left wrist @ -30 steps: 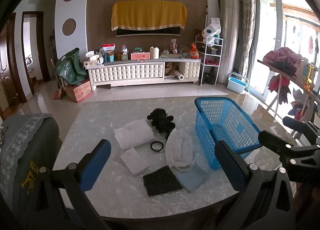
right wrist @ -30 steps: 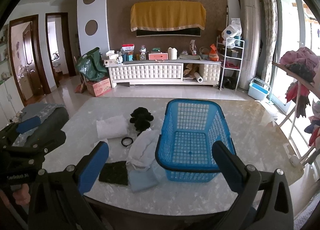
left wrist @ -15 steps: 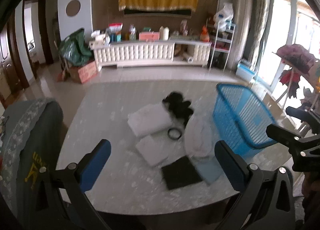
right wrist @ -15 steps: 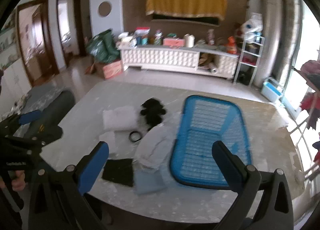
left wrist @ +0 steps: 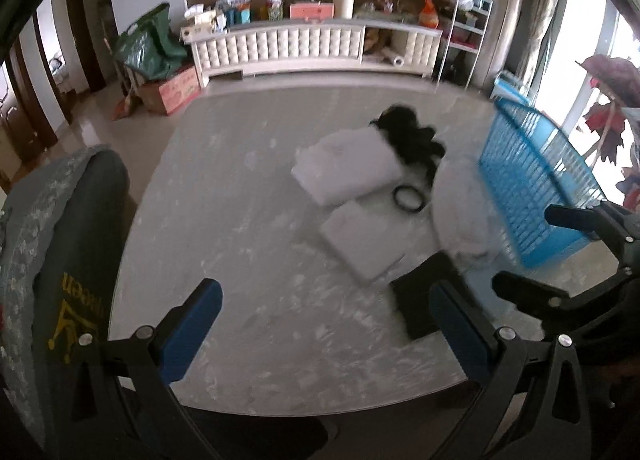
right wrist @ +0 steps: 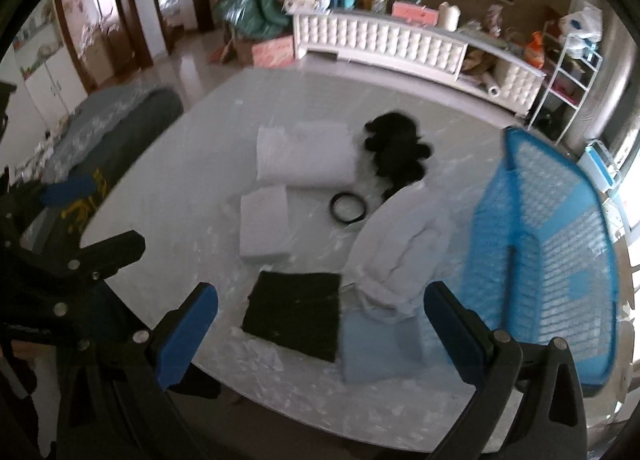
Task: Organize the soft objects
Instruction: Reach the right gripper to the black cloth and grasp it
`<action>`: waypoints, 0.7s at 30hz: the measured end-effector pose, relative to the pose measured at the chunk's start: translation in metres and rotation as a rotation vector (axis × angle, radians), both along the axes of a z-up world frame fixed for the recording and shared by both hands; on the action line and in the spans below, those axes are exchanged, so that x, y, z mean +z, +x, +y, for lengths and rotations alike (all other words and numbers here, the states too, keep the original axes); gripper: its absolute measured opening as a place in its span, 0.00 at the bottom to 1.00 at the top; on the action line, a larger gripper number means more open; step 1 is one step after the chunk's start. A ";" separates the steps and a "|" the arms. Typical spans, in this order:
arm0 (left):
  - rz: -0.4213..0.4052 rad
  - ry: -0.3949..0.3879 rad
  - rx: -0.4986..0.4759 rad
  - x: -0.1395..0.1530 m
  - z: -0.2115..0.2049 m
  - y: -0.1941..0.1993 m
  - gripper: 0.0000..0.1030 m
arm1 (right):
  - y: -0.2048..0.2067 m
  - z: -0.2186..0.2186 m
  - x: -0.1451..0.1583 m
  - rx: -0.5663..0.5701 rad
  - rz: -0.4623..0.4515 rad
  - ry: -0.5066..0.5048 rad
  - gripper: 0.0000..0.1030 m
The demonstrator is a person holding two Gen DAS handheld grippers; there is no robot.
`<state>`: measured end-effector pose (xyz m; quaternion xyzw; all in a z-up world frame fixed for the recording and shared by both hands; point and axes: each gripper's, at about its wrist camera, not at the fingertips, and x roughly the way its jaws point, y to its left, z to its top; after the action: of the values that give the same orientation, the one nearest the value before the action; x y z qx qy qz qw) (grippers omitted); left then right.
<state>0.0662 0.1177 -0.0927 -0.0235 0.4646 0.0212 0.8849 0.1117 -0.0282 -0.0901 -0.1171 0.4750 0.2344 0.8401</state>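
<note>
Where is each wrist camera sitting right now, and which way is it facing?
Left wrist: on the left tool, above the table's near-left edge, aimed forward and right over the folded cloths; its open blue fingers and the right tool show.
Right wrist: on the right tool, above the black cloth; the left tool shows at left.
Shared: blue basket, black ring, TV cabinet.

Light blue cloth [right wrist: 380, 344] partly hidden under white garment [right wrist: 400, 244].

cloths [right wrist: 306, 158] left of basket [right wrist: 560, 260], ring [right wrist: 348, 209] between
</note>
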 end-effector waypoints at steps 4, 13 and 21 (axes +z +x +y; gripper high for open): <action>0.048 0.012 0.010 -0.022 0.008 0.005 1.00 | 0.009 0.020 -0.028 0.029 0.072 -0.041 1.00; 0.117 -0.018 0.001 -0.065 0.024 0.018 1.00 | 0.019 0.042 -0.071 0.047 0.162 -0.114 0.97; 0.154 -0.017 -0.008 -0.084 0.027 0.023 1.00 | 0.027 0.053 -0.095 0.073 0.228 -0.148 0.81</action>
<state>0.0894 0.1445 -0.1763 -0.0277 0.5317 0.0154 0.8464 0.1389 0.0245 -0.1849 -0.1687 0.5786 0.2411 0.7607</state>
